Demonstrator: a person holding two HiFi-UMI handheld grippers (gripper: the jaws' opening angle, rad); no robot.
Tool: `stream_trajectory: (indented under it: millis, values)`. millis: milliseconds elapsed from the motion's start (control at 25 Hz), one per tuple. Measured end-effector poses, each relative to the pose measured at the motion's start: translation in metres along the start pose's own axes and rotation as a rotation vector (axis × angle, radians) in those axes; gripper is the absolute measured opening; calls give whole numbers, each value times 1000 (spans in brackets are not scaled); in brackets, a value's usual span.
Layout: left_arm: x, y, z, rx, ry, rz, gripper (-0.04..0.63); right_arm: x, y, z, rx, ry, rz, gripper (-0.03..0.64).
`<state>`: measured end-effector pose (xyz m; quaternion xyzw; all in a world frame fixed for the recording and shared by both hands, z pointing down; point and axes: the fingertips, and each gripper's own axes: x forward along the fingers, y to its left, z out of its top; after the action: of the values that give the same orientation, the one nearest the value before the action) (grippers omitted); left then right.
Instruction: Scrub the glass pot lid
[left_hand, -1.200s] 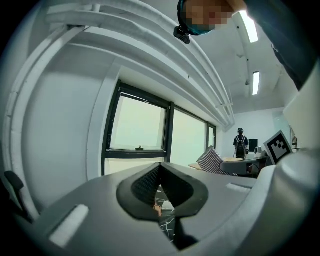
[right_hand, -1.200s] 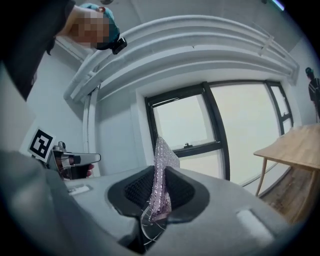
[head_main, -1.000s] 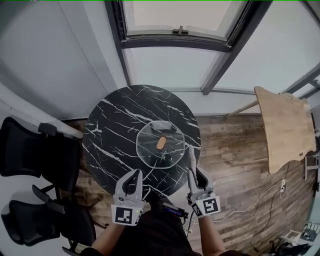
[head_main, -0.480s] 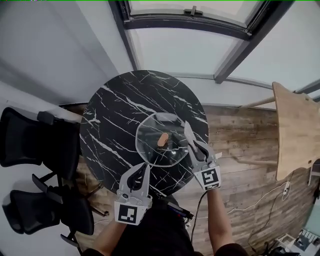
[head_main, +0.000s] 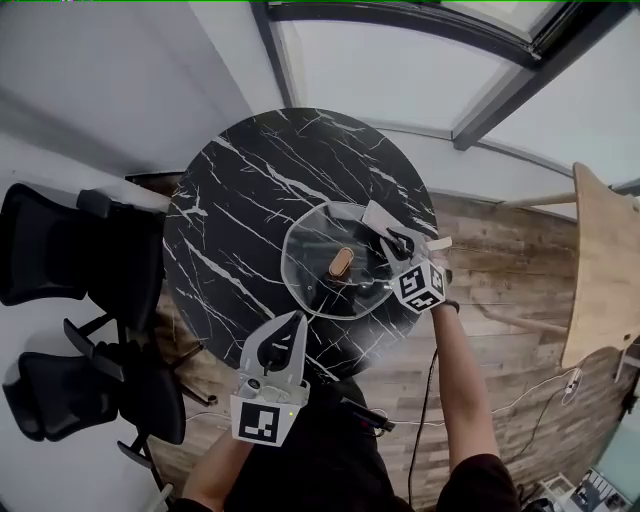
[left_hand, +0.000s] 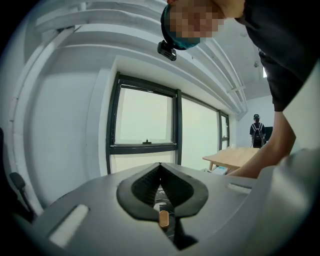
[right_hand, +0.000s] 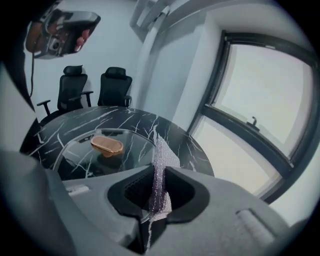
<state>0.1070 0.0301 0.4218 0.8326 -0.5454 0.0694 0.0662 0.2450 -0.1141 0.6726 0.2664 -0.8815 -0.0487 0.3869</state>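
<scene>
Resting on a round black marble table (head_main: 230, 220): a glass pot lid (head_main: 315, 270) with a wooden knob (head_main: 341, 263).
The right gripper (head_main: 380, 222) has its jaws clamped on a mesh scrubbing cloth (right_hand: 160, 170) at the lid's far right rim. The left gripper (head_main: 295, 320), jaws together and empty, hovers at the table's near edge.

My right gripper (head_main: 388, 232), mesh cloth (right_hand: 160, 165) between its jaws, is over the glass pot lid (head_main: 315, 255) on the table (head_main: 230, 200); chairs (head_main: 60, 260) stand to the left.
</scene>
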Motion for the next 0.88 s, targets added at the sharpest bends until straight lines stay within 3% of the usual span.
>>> stream_trajectory:
  millis: [200, 440, 880]
  values:
    - [-8, 7, -10, -35, 15, 37, 3, 38, 7, -11, -91, 76, 107, 64]
    - [-12, 11, -14, -47, 21, 47, 3, 46, 26, -23, -89, 127, 187, 63]
    - [-19, 21, -15, -56, 37, 33, 3, 22, 43, -36, -19, 171, 189, 63]
